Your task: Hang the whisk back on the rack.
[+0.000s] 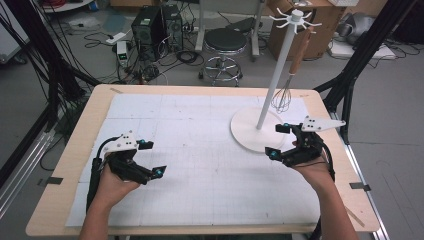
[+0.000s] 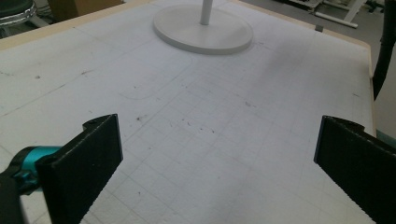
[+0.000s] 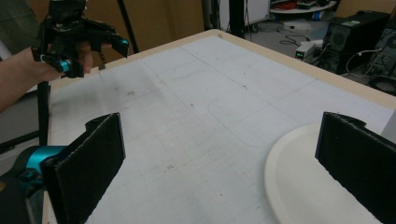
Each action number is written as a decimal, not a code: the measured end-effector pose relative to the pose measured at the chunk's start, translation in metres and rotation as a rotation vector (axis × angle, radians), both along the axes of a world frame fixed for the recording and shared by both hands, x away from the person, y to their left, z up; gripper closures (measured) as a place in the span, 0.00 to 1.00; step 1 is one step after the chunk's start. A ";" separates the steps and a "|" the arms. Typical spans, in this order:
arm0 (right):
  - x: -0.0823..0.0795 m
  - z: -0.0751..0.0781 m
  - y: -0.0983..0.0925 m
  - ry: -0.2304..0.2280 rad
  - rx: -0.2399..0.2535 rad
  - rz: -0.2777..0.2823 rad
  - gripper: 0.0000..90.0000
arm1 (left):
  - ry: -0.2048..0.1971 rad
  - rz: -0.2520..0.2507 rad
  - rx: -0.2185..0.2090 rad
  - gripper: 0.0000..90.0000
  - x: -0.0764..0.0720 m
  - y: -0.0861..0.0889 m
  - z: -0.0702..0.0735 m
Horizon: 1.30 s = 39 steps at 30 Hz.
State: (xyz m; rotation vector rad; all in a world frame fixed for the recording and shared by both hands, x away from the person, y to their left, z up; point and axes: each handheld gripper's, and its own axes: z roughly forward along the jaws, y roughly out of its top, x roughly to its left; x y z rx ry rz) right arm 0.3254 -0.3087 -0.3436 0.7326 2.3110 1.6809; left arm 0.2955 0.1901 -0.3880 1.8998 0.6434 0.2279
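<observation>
— Both grippers are empty at the moment. On my left, the left gripper (image 1: 152, 158) hovers over the near-left part of the white mat (image 1: 200, 190) with its jaws spread wide; its own view has bare mat between them.

— And the other one?

— Right gripper (image 1: 279, 140) is just as wide open, nothing in it. I hold it just beside the near edge of the stand's round base (image 1: 247, 131), because that is where the work looks to be. In its own view the base (image 3: 299, 186) curves in under the right-hand jaw.

— Why keep the left so far away?

— It has no job that I can see yet, so I park it well apart, out of the right one's path.

— Where is the thing you want?

— Farther back. The whisk (image 1: 286, 87) hangs from one of the hooks at the top of the white stand (image 1: 277, 65), wooden handle up, wire loops down near the base, just right of the pole. Hanging like that, it is free to swing, so I judge the right gripper must rise and close on the handle, then lift it off the hook.

— Risk?

— Knocking the pole.
</observation>
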 end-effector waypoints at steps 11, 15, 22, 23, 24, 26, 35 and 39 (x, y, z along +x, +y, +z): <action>-0.003 -0.014 0.007 0.038 -0.088 -0.021 0.01 | -0.003 0.010 -0.015 0.02 0.003 0.005 0.002; -0.006 -0.016 0.014 0.038 -0.120 -0.012 0.01 | -0.002 0.014 -0.011 0.02 0.003 0.005 0.002; -0.011 -0.031 0.004 0.036 -0.086 -0.047 0.01 | 0.000 0.003 -0.004 0.02 0.003 0.003 0.000; -0.012 -0.035 0.002 0.037 -0.080 -0.052 0.01 | 0.000 0.005 -0.001 0.02 0.003 0.003 0.000; -0.012 -0.037 0.001 0.054 -0.085 -0.052 0.01 | 0.002 0.005 -0.002 0.02 0.003 0.002 0.000; -0.014 -0.042 -0.002 0.040 -0.091 -0.061 0.01 | -0.002 0.001 0.000 0.02 0.003 0.002 0.000; -0.016 -0.053 -0.008 0.075 -0.068 -0.085 0.01 | 0.013 0.003 0.002 0.02 0.002 0.003 -0.006; -0.016 -0.054 -0.006 0.075 -0.068 -0.083 0.01 | 0.008 -0.004 -0.004 0.02 0.001 0.003 -0.005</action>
